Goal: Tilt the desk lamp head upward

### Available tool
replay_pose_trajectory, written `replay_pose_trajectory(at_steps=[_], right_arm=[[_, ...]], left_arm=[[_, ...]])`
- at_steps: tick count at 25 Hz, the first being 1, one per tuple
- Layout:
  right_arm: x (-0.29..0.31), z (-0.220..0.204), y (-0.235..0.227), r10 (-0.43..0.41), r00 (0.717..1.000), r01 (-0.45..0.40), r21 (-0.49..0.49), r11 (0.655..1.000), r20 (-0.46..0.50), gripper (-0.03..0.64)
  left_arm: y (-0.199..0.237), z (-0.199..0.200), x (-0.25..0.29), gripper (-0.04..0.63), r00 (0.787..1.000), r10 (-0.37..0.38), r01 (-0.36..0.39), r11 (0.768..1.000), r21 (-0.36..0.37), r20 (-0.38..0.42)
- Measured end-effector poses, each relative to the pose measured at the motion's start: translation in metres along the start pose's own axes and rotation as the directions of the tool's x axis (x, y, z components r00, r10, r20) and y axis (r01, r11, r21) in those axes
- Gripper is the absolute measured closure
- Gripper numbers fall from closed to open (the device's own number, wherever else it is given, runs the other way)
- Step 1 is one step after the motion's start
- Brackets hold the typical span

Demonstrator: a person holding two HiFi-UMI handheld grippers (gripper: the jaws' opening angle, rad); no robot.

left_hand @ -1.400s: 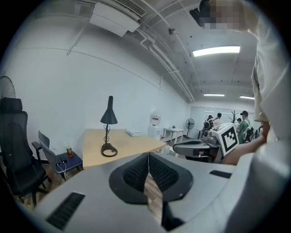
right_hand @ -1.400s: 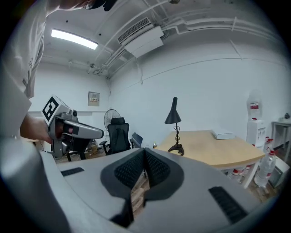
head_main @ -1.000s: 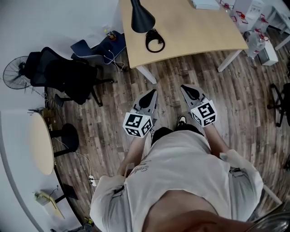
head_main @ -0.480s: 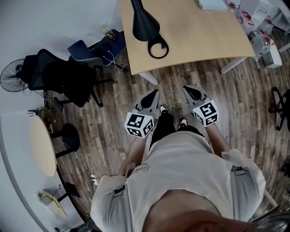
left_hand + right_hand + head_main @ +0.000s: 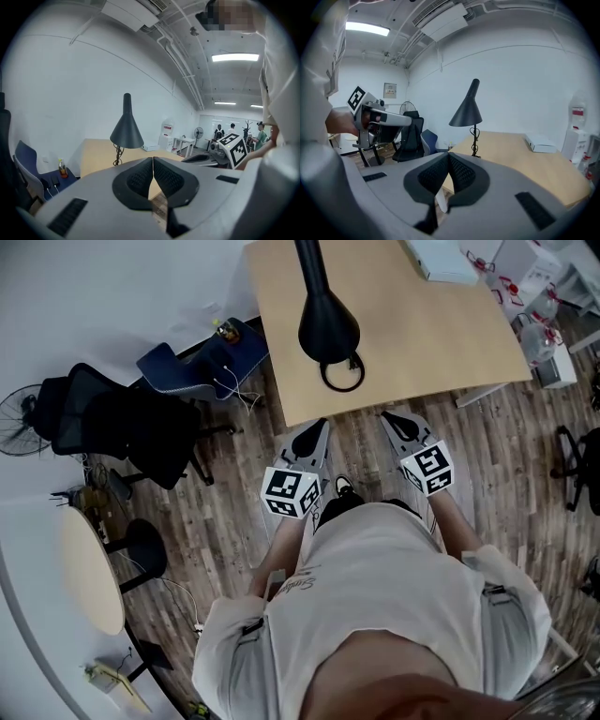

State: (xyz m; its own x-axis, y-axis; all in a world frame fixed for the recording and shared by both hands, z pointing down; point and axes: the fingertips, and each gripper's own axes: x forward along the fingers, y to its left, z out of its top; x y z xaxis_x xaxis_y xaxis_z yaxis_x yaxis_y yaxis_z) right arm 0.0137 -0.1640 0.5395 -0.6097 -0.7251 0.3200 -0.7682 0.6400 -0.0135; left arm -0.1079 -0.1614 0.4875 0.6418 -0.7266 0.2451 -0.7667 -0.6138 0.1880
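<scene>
At the far left a fan (image 5: 19, 418) stands by the wall, with a round table (image 5: 92, 568) nearer the person. A black office chair (image 5: 122, 423) sits to the right of the fan, and a blue chair (image 5: 187, 371) stands just beyond it, beside the corner of the counter (image 5: 441, 343).

The left claw (image 5: 319, 425) is held over the wooden floor (image 5: 234, 484), its tip close to the counter's front edge. In its own view the left claw (image 5: 153, 161) has its two jaws pressed together with nothing between them.

The lamp (image 5: 323, 296) stands on the counter near that front edge, ahead of both claws and touched by neither. Its lamp head (image 5: 328, 329), a dark cone, opens downward toward the counter top, and a dark ring (image 5: 343, 374) lies on the counter just beside it. The left gripper view shows the cone (image 5: 126, 133) on a thin upright stem with a cord twisted around it.

The right claw (image 5: 390, 418) is held level with the left one, its tip also at the counter's edge. Its own view shows the right claw (image 5: 448, 157) closed and empty, aimed toward the lamp. A white box (image 5: 441, 259) lies on the counter's far right part.
</scene>
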Motion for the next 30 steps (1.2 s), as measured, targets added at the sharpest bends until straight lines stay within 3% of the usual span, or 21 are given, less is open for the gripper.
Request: replay_pose_trajectory(at_steps=[4, 9, 14, 21, 30], right_arm=[[0.029, 0.002, -0.005, -0.027, 0.999, 0.025, -0.052, 0.998, -0.042, 0.621], [0.062, -0.015, -0.027, -0.060, 0.995, 0.061, 0.001, 0.998, -0.081, 0.621], [0.084, -0.037, -0.054, -0.056, 0.988, 0.056, -0.005, 0.998, -0.146, 0.621], [0.118, -0.075, -0.090, 0.023, 0.969, -0.024, -0.002, 1.000, -0.244, 0.621], [0.183, -0.146, -0.105, 0.167, 0.900, -0.182, 0.002, 0.983, -0.403, 0.621]], left_arm=[[0.029, 0.007, 0.018, 0.580, 0.999, -0.037, 0.037, 0.999, 0.016, -0.015], [0.049, 0.008, 0.043, 0.580, 0.995, -0.086, 0.087, 0.996, 0.027, -0.046], [0.046, 0.005, 0.067, 0.580, 0.992, -0.109, 0.111, 0.993, 0.027, -0.065], [0.041, -0.005, 0.098, 0.580, 0.992, -0.070, 0.070, 0.998, 0.001, -0.108], [0.051, -0.021, 0.124, 0.580, 0.994, 0.023, -0.028, 0.999, -0.045, -0.102]])
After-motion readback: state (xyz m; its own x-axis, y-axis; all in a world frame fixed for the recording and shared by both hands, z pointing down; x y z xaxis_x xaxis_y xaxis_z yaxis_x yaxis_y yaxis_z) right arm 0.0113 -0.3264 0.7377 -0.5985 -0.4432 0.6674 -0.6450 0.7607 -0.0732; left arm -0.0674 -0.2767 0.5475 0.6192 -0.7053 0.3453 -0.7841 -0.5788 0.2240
